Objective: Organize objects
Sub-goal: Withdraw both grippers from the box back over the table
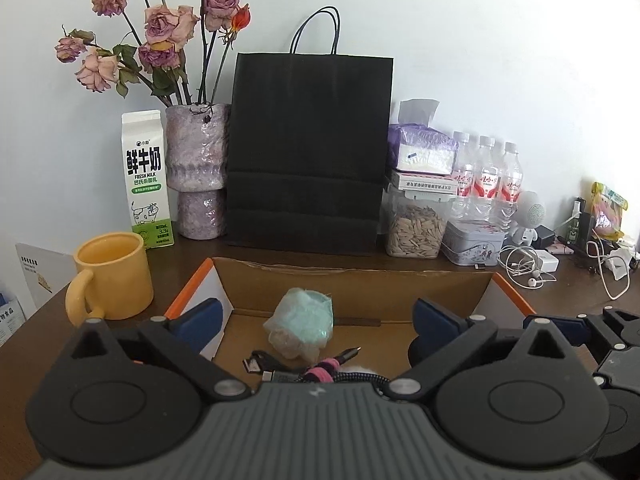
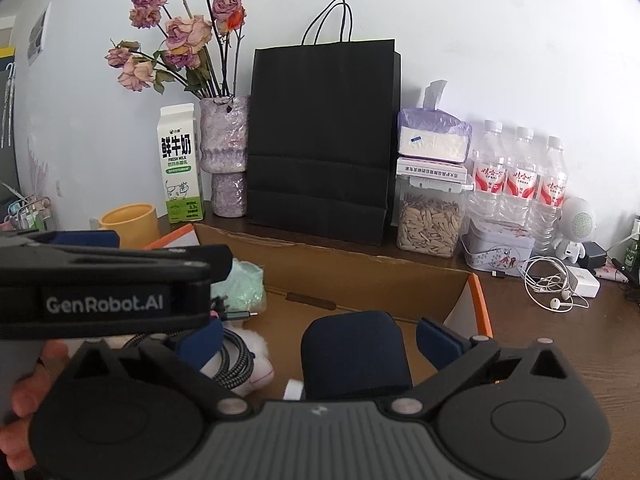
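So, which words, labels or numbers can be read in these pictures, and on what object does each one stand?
"FRESH MILK", "3.3": milk carton, under large Chinese characters.
"GenRobot.AI": side of the left gripper, seen by the right wrist camera.
Bottle labels, white box, card: too small or blurred.

The cardboard box (image 1: 360, 280) is open at the top and can be entered from above. Its floor is partly taken by a green bundle (image 1: 300, 326), cables (image 2: 236, 354), a plush toy (image 2: 256, 364) and a dark blue pouch (image 2: 354, 354). The bench (image 2: 560, 344) behind is blocked by a black paper bag (image 1: 308, 152), a vase (image 1: 198, 168) and bottles (image 2: 520, 184); a yellow mug (image 1: 114, 276) is set just left of the box.
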The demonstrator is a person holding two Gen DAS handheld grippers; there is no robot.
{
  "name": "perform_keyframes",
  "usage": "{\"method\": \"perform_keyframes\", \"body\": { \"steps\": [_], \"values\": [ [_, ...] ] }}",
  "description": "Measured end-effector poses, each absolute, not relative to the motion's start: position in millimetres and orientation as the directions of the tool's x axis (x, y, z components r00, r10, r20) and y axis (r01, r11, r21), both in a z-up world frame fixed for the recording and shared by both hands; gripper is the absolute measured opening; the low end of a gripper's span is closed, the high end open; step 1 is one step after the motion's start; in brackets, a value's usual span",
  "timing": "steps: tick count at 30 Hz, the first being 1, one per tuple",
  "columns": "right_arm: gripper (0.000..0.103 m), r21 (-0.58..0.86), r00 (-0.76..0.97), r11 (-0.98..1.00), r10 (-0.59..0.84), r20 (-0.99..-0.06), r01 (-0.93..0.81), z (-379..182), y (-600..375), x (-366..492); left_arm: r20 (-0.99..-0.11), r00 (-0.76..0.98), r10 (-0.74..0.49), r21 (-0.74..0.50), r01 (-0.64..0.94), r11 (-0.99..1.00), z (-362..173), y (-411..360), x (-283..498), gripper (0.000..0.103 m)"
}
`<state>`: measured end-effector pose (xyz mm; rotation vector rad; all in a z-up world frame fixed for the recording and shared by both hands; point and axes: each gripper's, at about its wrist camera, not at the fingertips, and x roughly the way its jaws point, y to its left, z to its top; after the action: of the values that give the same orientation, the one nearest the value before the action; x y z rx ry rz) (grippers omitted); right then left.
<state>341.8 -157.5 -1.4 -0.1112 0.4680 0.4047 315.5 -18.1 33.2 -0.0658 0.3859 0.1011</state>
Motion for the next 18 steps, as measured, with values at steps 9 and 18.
{"method": "perform_keyframes", "body": {
  "steps": [9, 18],
  "values": [
    [0.103, -0.014, 0.811, 0.913, 0.355, -0.464, -0.408, -1.3, -156.1, 341.4, -0.385, 0.918, 0.091, -0.045, -0.117, 0.992, 34.8, -17.9, 314.6, 0.103],
    [0.103, -0.030, 0.823, 0.911, 0.356, -0.443, -0.411, 6.5, -157.7, 323.3, -0.365, 0.926, 0.095, -0.036, -0.116, 0.993, 44.1, -19.4, 294.3, 0.103]
  ]
}}
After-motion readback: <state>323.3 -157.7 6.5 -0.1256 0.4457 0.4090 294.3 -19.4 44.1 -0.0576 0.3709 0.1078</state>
